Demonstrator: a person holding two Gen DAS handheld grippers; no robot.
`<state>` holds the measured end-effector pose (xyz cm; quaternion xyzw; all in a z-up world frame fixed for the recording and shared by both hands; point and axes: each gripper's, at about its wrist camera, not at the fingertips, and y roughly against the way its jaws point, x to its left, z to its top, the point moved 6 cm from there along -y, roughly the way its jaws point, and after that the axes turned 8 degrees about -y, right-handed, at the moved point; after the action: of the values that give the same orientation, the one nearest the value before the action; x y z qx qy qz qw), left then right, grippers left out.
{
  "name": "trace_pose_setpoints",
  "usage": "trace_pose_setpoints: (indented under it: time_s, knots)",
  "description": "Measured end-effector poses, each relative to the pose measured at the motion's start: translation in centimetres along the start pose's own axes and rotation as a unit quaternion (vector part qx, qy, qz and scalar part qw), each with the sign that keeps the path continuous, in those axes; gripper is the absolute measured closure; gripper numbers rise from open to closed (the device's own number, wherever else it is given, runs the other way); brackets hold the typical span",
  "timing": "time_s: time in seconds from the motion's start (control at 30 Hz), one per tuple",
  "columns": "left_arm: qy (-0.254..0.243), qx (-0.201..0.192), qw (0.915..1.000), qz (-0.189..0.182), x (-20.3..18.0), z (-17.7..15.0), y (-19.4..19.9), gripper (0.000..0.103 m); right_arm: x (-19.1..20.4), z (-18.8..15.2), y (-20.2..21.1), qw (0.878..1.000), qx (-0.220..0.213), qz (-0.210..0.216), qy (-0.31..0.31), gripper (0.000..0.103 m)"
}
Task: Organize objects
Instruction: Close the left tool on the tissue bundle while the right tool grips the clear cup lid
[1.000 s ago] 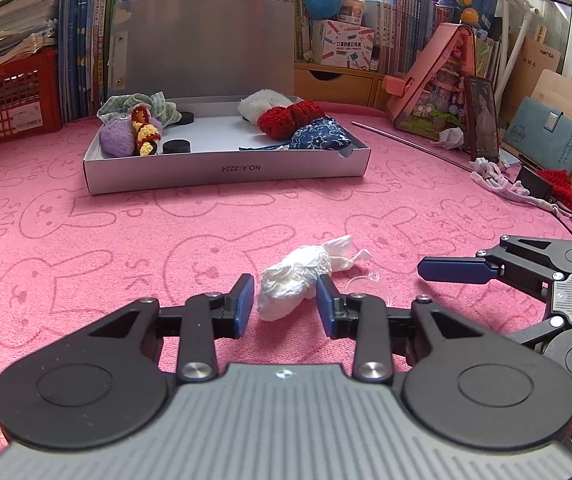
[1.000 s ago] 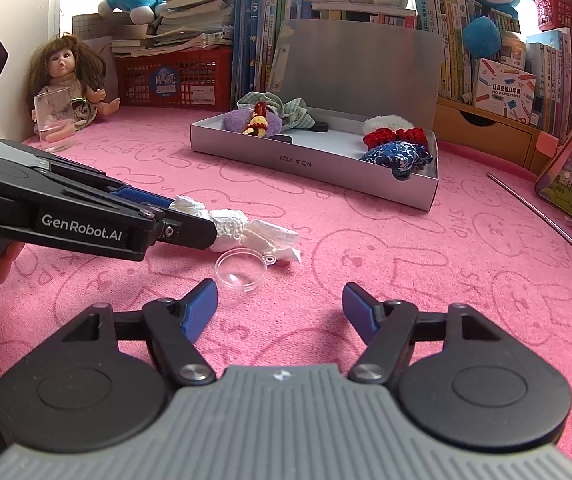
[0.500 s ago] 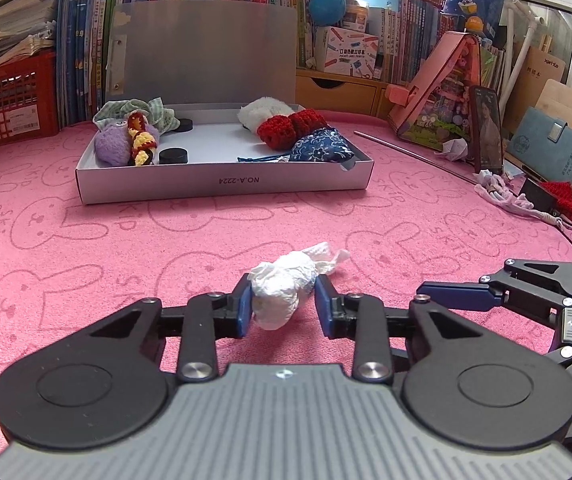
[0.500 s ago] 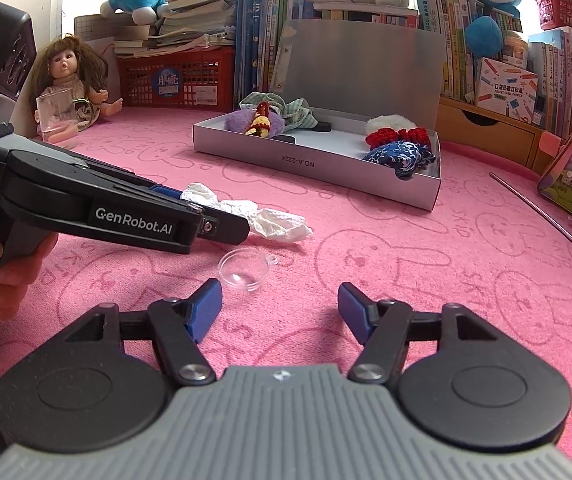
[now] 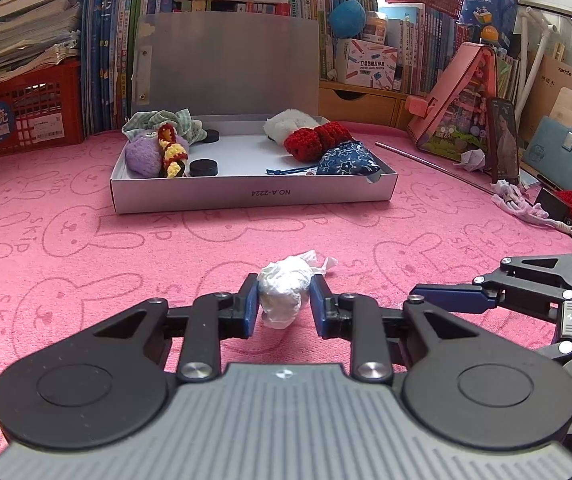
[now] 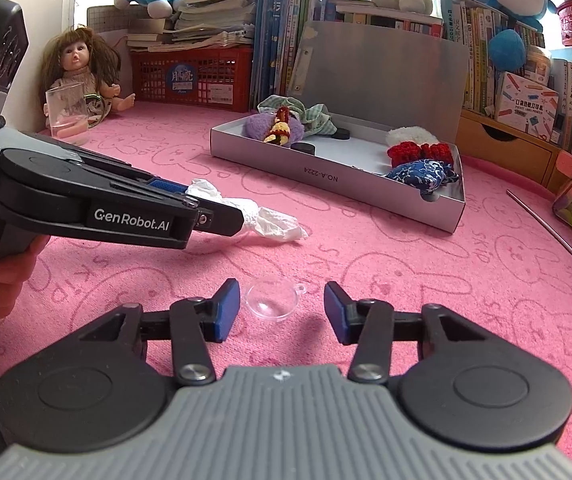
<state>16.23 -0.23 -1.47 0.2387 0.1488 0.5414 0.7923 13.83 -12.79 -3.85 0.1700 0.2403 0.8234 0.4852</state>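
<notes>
Crumpled white tissue wad: the crumpled white tissue wad (image 5: 284,288) sits pinched between the blue pads of the left gripper (image 5: 282,304), its loose tail trailing forward toward the pink rabbit-print cloth (image 5: 86,264); from the right wrist view the wad (image 6: 246,212) looks raised a little off the cloth, though the tail may be brushing it.
Step in hand: pick-up of the wad, judged done; carrying it away is what remains.
Left gripper: clenched on the wad, both pads touching its sides, held low and roughly level, pointing at the box.
Right gripper: the right gripper (image 6: 282,308) is spread wide, nothing held, hanging low over the cloth with the clear plastic half-dome with a small loop (image 6: 272,300) lying between its fingers (nearer the left pad, touching neither).
Grey open cardboard box: the grey open cardboard box (image 5: 254,194) stands well ahead, lid upright, knitted and fabric pieces along both ends, bare floor in the middle.
Next move, left: probably lift clear, travel forward over the near wall, release onto the bare middle.
Next move, right: likely close on the dome; being smooth and rounded it may slip, so a centred squeeze is needed.
</notes>
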Motion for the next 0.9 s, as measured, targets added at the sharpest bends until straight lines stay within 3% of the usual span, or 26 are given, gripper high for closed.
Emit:
trace_pose_setpoints:
  time_s: [0.07,0.23,0.77,0.9]
  knots:
    - [0.0,0.0,1.0,0.0,0.0,0.0,0.0,0.071,-0.1,0.1,-0.1,1.0,0.002,0.0,0.001,0.051]
    - [0.0,0.0,1.0,0.0,0.0,-0.1,0.0,0.071,-0.1,0.2,-0.3,1.0,0.007,0.003,-0.004,0.065]
    - [0.001,-0.01,0.9999,0.002,0.0,0.6,0.3,0.071,-0.5,1.0,-0.1,1.0,-0.01,-0.007,-0.014,0.065]
    - [-0.001,-0.014,0.9999,0.003,0.2,1.5,0.3,0.076,-1.1,2.0,-0.2,0.999,-0.021,-0.02,-0.017,0.065]
